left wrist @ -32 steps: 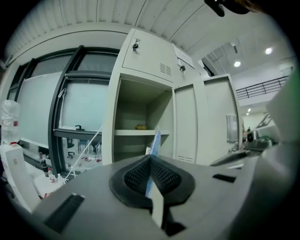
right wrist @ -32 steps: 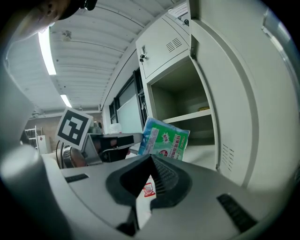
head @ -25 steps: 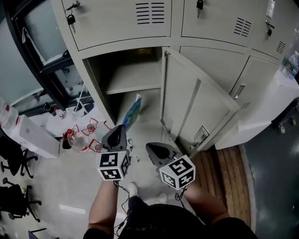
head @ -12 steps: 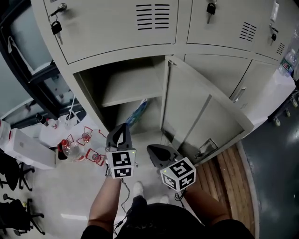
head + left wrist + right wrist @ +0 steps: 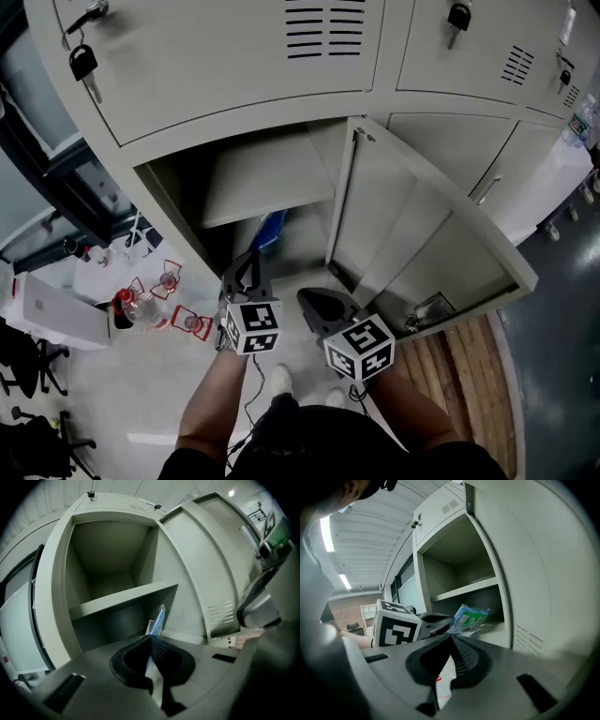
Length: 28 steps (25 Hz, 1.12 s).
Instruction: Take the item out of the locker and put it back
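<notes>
The left gripper [image 5: 247, 270] pinches a blue packet [image 5: 468, 619] edge-on, apparently to slide it into the locker [image 5: 272, 178] ahead; the right gripper [image 5: 451, 638] is closed, empty.

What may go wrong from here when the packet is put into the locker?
The left tongs pinch the blue packet only at its near edge; it may slip out.
The packet's far end may catch the shelf edge.
The open door stands near the right tongs; a bump is possible.
</notes>
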{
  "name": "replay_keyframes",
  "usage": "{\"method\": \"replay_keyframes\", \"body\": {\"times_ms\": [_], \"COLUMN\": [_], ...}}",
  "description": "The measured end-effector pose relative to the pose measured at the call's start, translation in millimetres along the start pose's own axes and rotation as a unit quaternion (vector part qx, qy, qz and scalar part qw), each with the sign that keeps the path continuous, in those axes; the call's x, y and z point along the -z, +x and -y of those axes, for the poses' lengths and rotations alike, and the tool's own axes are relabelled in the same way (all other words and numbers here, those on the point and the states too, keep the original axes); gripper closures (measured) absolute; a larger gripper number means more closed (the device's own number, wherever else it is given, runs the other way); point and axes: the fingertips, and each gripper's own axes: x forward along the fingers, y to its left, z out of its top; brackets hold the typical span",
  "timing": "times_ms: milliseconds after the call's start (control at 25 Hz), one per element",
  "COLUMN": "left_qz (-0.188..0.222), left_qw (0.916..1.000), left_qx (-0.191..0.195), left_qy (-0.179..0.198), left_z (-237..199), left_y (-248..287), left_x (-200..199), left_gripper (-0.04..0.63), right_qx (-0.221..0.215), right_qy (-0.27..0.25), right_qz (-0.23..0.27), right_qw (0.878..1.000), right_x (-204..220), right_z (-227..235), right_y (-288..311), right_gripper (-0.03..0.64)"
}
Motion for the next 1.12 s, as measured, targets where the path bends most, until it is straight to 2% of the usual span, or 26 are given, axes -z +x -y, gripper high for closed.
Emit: {"method": "replay_keyframes", "body": {"times_ms": [400,680,1120], "left_qz": [-0.048,-0.073,-0.111], "left_qw": [0.9978,0.9953,0.99], "left_qx": [0.042,0.051,0.086], "left_qy": [0.019,0.038,0.012], "left_z": [24,38,48], "left_y": [18,22,22], "left_x": [32,54,75], "left_gripper": [0.592,0.591,0.529], "right_qx": [0.009,0.007,0.012], "right_qy": [0.013,0.02,0.021], "right_qz": [-0.002,-0.008,-0.008], "right_qw": [1.0,1.0,1.0], "right_x": [1,9,13], "right_z": [12,13,10], "right_y": [8,7,-6], "right_gripper": [0.617,0.617,0.617]}}
